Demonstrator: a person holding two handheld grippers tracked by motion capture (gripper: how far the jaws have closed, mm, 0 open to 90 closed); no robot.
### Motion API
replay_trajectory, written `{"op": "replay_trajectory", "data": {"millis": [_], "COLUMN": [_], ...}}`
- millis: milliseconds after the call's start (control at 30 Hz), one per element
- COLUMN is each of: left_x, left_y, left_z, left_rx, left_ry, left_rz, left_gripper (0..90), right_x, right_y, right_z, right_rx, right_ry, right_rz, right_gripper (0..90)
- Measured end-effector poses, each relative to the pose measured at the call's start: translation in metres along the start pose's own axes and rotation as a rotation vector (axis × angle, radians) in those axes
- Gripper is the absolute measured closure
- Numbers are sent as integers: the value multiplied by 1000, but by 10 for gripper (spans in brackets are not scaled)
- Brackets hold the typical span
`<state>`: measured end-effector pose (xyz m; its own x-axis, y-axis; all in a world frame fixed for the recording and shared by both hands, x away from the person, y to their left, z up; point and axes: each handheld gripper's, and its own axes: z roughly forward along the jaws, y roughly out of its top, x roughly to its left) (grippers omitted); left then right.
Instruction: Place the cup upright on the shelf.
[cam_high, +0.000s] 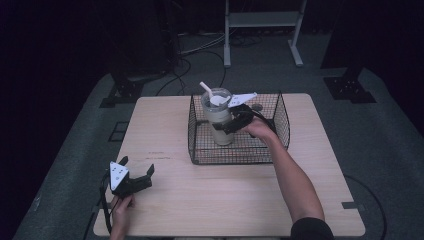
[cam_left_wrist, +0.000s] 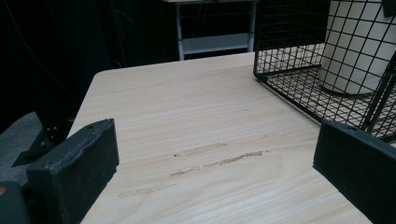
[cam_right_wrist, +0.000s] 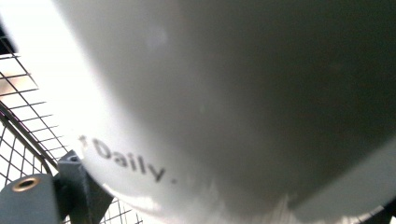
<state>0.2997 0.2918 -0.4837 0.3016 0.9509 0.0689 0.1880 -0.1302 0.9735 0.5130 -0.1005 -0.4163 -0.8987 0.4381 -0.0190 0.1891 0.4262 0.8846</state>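
My right gripper (cam_high: 231, 121) was clamped around the middle of a cream tumbler (cam_high: 218, 120) that stood upright inside the black wire basket (cam_high: 280, 145), toward the basket's 11 o'clock corner, on the far half of the wooden table (cam_high: 220, 200). The tumbler carried a clear lid and a white straw (cam_high: 206, 88) leaning toward 10 o'clock. In the right gripper view the tumbler's pale wall (cam_right_wrist: 243, 93), printed with the word "Daily", pressed right up against the camera, with basket mesh (cam_right_wrist: 23, 116) showing at 9 o'clock. My left gripper (cam_high: 136, 176) rested at the table's 7 o'clock corner, jaws spread wide and holding nothing; in the left gripper view its pads framed bare wood (cam_left_wrist: 201, 140), with the basket (cam_left_wrist: 299, 88) and the tumbler's base (cam_left_wrist: 355, 51) off at 1 o'clock, well apart.

The risks, as I judged them: the wall looked smooth and rounded, so a grip set off-centre could have let the tumbler rotate or slide down between the pads. Lifting at a slant could have caught the base or my gripper on the basket's rim, dragging the light, unanchored basket along, since my left gripper was too far off to steady it. A tilt could also have spilled anything inside past the straw opening; whether it held liquid I could not tell.
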Motion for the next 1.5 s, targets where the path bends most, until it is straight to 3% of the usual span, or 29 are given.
{"op": "replay_trajectory", "data": {"millis": [700,867,1500], "left_x": [0,0,0], "left_y": [0,0,0], "left_z": [0,0,0], "left_rx": [0,-1,-1], "left_ry": [0,-1,3], "left_rz": [0,0,-2], "left_gripper": [0,0,0], "right_x": [4,4,8], "right_y": [1,-4,-6], "right_z": [-8,-16,-37], "right_rx": [29,36,32], "right_ry": [-18,-27,-81], "right_rz": [-2,17,13], "right_gripper": [79,79,85]}}
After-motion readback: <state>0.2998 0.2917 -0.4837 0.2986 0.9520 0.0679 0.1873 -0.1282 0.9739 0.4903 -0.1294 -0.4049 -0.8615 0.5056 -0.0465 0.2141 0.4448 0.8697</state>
